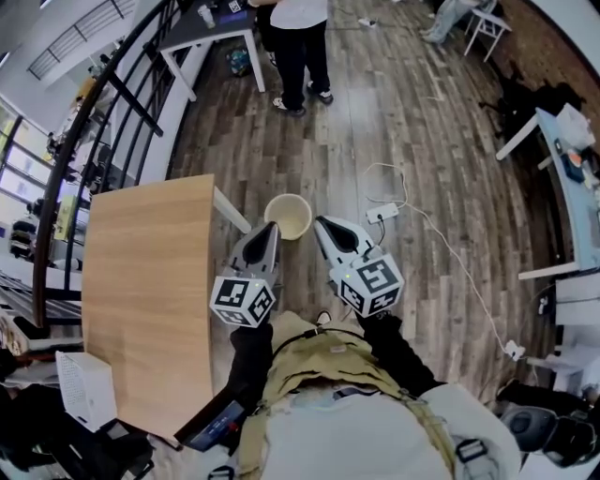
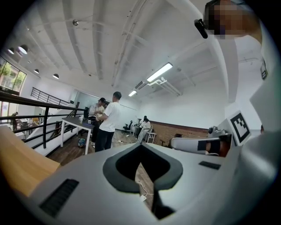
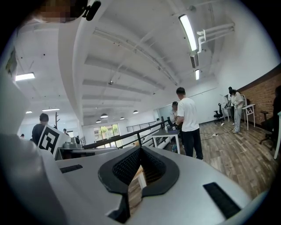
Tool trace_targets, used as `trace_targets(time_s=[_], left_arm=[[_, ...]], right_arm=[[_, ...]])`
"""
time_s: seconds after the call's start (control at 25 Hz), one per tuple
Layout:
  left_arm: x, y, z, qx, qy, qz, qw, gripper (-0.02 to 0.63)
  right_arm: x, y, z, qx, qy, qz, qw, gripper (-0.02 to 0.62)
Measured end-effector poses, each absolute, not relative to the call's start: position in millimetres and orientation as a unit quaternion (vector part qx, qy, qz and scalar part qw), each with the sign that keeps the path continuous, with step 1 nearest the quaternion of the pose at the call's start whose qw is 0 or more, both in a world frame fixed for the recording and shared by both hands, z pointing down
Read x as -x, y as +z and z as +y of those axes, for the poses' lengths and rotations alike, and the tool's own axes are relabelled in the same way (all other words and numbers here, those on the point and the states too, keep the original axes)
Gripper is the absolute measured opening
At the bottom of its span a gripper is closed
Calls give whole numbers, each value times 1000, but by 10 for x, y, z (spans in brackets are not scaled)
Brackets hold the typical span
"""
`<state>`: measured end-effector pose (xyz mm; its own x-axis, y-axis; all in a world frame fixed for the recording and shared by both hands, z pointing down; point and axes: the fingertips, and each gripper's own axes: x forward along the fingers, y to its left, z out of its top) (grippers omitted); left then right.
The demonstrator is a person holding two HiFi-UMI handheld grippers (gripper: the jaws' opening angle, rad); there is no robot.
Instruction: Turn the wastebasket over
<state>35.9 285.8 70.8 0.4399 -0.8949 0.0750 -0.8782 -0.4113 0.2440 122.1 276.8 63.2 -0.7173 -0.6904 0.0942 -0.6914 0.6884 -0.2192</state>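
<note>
In the head view a cream wastebasket (image 1: 288, 217) stands upright on the wooden floor, its round mouth facing up. My left gripper (image 1: 270, 229) points at its left side and my right gripper (image 1: 322, 224) at its right side, both close to the rim. Whether either one touches it I cannot tell. Both grippers are shut with nothing between the jaws. The left gripper view shows its closed jaws (image 2: 141, 147) aimed level across the room, and so does the right gripper view (image 3: 140, 150). Neither gripper view shows the wastebasket.
A light wooden table (image 1: 141, 281) stands at the left, with a white leg (image 1: 232, 211) just beside the basket. A power strip (image 1: 382, 213) and its cable lie on the floor to the right. A person (image 1: 300, 47) stands farther off by a grey table (image 1: 211, 23).
</note>
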Motion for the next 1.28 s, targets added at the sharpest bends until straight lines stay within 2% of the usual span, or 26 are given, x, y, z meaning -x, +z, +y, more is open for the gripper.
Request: trace_targets(time_s=[0.28, 0.76, 1.28], left_arm=[[-295, 900, 2727, -825, -26, -547, 141, 2], [28, 1067, 1931, -825, -27, -542, 159, 2], [980, 1522, 914, -809, -17, -545, 219, 2]], right_arm=[[-1292, 811, 2678, -370, 137, -919, 2, 21], [-905, 900, 1998, -364, 143, -920, 10, 21], [210, 1286, 932, -363, 159, -915, 71, 21]])
